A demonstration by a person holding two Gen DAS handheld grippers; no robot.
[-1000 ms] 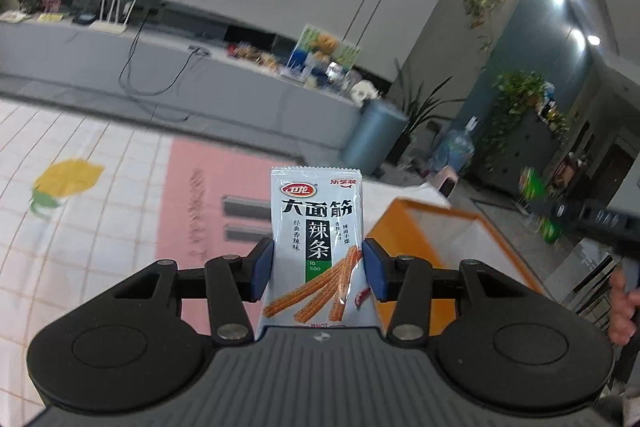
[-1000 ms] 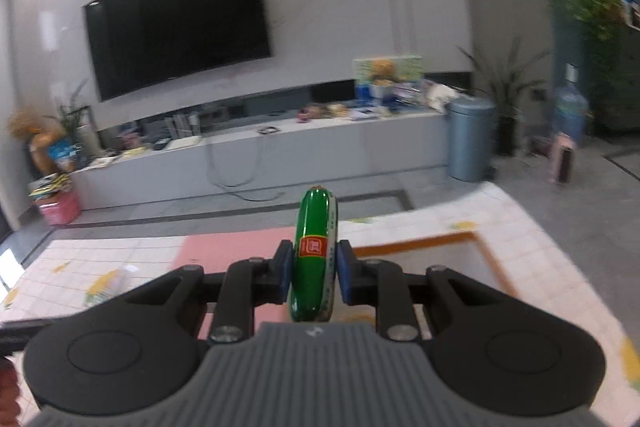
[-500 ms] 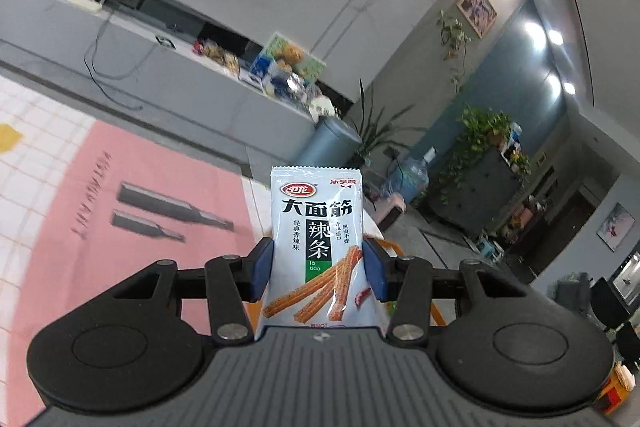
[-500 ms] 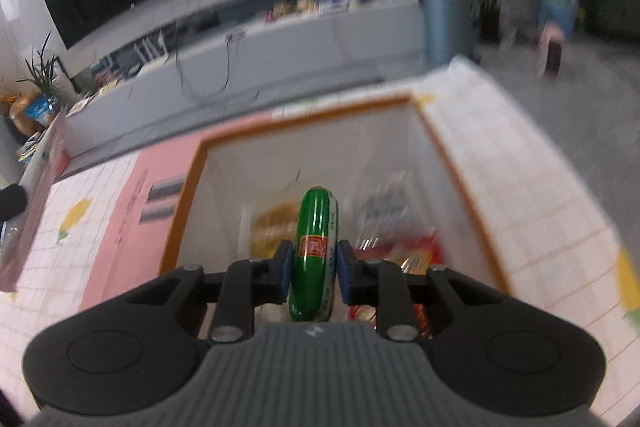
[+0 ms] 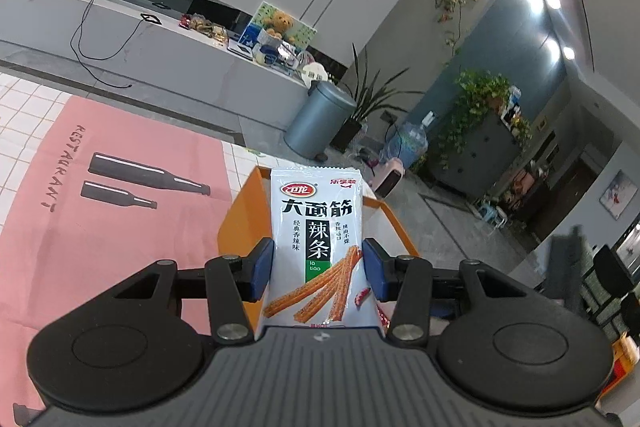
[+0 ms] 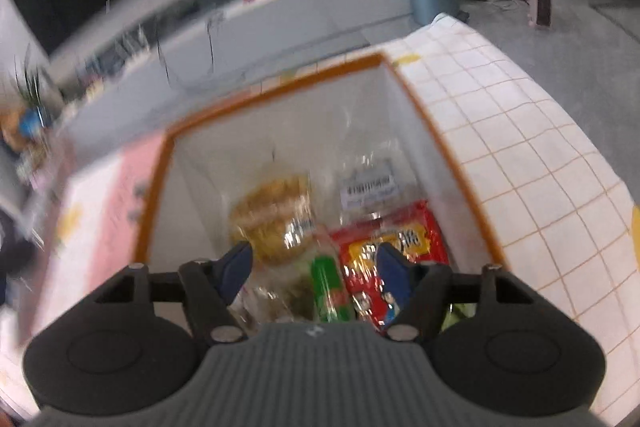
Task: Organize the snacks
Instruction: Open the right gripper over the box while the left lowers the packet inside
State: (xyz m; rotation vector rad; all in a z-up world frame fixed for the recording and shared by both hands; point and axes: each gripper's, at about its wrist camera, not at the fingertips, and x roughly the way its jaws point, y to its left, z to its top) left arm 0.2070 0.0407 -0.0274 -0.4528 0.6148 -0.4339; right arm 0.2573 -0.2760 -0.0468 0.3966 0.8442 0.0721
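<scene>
My left gripper (image 5: 316,269) is shut on a white spicy-strip snack packet (image 5: 316,247), held upright above the near edge of the orange-rimmed box (image 5: 240,211). In the blurred right wrist view, my right gripper (image 6: 314,259) is open over the same box (image 6: 276,99). The green sausage (image 6: 328,291) lies loose in the box below the jaws, between a yellow pastry bag (image 6: 272,215) and a red snack bag (image 6: 396,243).
A clear packet with a barcode label (image 6: 366,187) lies deeper in the box. The box stands on a checked cloth (image 6: 520,155) beside a pink mat (image 5: 100,195). A grey bin (image 5: 318,119) and a low TV counter (image 5: 140,47) stand beyond the table.
My right gripper tipped down over the box, opened and let go of the green sausage, which now lies in the box. My left gripper moved toward the box with the packet still held.
</scene>
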